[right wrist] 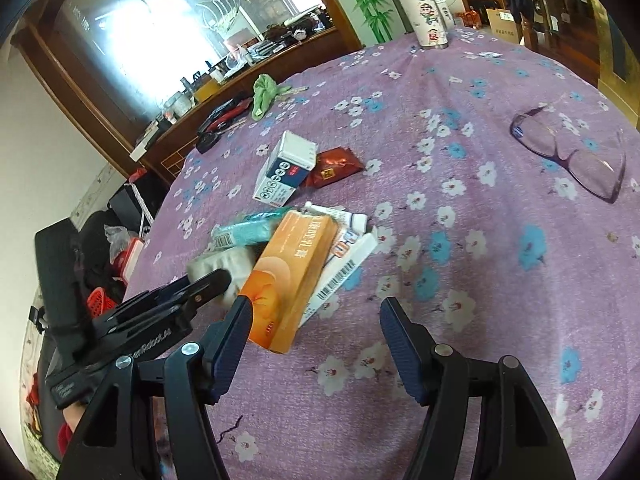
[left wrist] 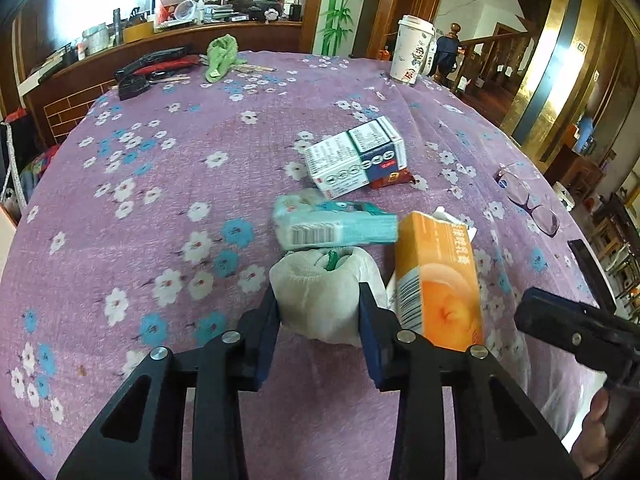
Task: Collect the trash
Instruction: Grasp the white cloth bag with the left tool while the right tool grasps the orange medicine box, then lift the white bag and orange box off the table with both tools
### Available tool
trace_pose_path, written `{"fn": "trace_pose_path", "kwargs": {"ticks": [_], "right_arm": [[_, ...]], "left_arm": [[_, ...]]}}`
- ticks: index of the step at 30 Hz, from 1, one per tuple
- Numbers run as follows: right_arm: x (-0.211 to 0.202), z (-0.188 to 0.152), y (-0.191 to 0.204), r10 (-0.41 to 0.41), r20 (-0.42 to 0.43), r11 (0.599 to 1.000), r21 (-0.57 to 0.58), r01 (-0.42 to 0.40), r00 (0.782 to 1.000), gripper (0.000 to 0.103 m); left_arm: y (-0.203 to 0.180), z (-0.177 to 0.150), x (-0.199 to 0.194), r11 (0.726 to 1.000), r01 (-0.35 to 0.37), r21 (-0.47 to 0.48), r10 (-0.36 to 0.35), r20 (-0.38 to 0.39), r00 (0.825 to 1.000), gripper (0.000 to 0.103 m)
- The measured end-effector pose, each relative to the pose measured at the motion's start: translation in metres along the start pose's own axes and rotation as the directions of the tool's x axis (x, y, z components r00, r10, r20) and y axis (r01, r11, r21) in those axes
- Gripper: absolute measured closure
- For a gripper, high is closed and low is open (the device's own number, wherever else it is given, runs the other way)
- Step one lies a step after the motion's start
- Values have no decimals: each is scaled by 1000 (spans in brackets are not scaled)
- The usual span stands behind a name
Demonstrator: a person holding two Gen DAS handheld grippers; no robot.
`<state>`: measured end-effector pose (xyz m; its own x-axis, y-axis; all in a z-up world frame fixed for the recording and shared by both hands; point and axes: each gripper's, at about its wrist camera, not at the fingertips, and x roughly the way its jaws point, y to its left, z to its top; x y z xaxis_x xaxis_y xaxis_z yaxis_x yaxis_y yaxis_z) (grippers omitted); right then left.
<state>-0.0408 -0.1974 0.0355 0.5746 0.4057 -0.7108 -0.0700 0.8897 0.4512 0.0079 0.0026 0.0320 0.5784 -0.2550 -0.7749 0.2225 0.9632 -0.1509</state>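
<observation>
The left claw (left wrist: 320,312) grips a crumpled white wad (left wrist: 324,300) on the purple flowered worktop (left wrist: 160,200), pads pressing both sides. The right claw (right wrist: 316,320) stands wide and holds nothing, an orange carton (right wrist: 288,276) just ahead. Behind lie a teal packet (left wrist: 336,228), then a white-and-blue box (left wrist: 356,156). Farthest stands a paper cup (left wrist: 412,50).

A matt, slightly fuzzy purple cloth with white and blue flowers (left wrist: 160,208) covers the table. Near the middle lies a soft white crumpled paper wad (left wrist: 320,300), wrinkled and dull. Right of it, the smooth orange cardboard box (left wrist: 440,276) has a faint sheen. Behind the wad, the teal plastic tissue pack (left wrist: 336,226) looks glossy. The far white paper cup (left wrist: 412,50) is smooth. At right, the purple plastic-framed glasses (right wrist: 576,156) have clear shiny lenses.
</observation>
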Motion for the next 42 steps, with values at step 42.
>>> {"fn": "trace_pose_path", "kwargs": {"ticks": [42], "right_arm": [[-1,-45,91,-229,206,873,-389,295,951,52]], "left_arm": [[33,-68,-76,978,-208,-33,210,180,961,70]]}}
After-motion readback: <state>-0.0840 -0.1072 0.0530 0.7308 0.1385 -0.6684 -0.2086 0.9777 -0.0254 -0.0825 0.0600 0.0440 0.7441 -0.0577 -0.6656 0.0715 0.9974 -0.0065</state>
